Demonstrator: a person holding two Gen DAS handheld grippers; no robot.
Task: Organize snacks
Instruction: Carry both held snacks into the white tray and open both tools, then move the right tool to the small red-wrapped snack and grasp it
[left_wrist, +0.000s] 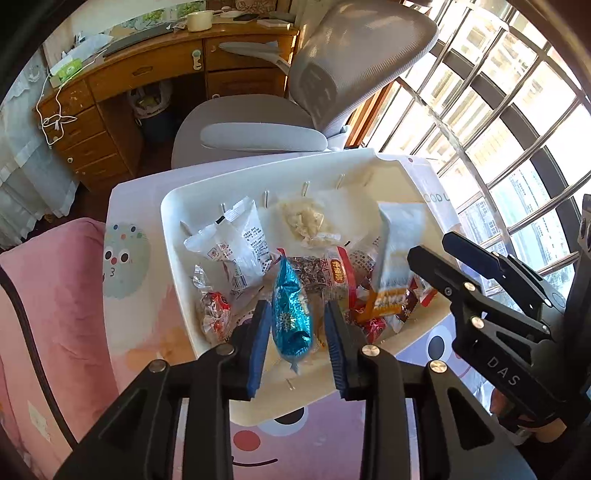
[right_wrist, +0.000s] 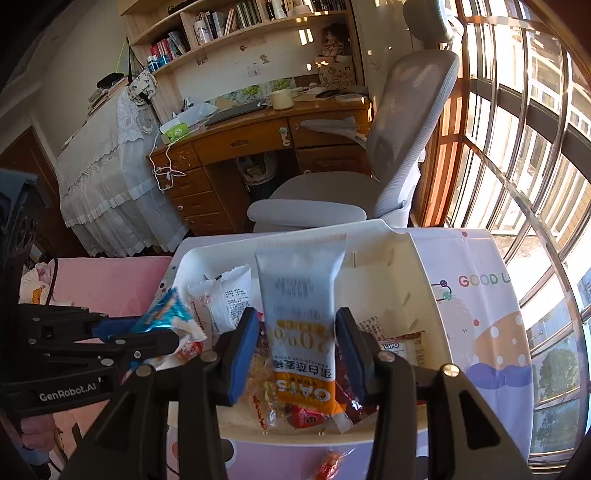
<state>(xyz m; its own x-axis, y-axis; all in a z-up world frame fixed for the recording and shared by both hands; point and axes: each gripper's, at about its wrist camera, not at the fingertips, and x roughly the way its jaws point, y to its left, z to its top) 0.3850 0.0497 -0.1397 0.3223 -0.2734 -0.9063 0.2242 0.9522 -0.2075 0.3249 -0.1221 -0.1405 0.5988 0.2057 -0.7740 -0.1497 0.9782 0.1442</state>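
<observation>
Left tongs (left_wrist: 297, 326): they are gripping the blue foil snack (left_wrist: 291, 317) between the blue pads (left_wrist: 258, 339), and they are holding it just above the near part of the white tray (left_wrist: 173, 218).
Right tongs (right_wrist: 295, 345): they are clenching the tall oats packet (right_wrist: 301, 314), which is standing upright with its print upside down and its orange end pointing down into the tray.
Blue foil snack: in the right wrist view it is showing at the left, sticking out of the left tongs (right_wrist: 147, 332).
Oats packet: in the left wrist view it (left_wrist: 397, 251) is rising at the right side of the tray, in front of the fingers of the right tongs (left_wrist: 436, 258).
White tray: it is resting on a table covered with a pink cartoon cloth (left_wrist: 295, 435), and it is holding the pile of snacks.
Other snacks in the tray: a white printed packet (left_wrist: 231, 243) is lying at the left, a clear bag of pale pieces (left_wrist: 306, 221) is lying toward the far wall, and red wrapped candies (left_wrist: 216, 314) are lying at the near left corner.
Outside the tray: one small red candy (right_wrist: 328, 463) is lying on the cloth just beside the near rim.
Background: a grey office chair (right_wrist: 402, 147) is standing behind the table, and a wooden desk (right_wrist: 236, 147) is standing further back.
</observation>
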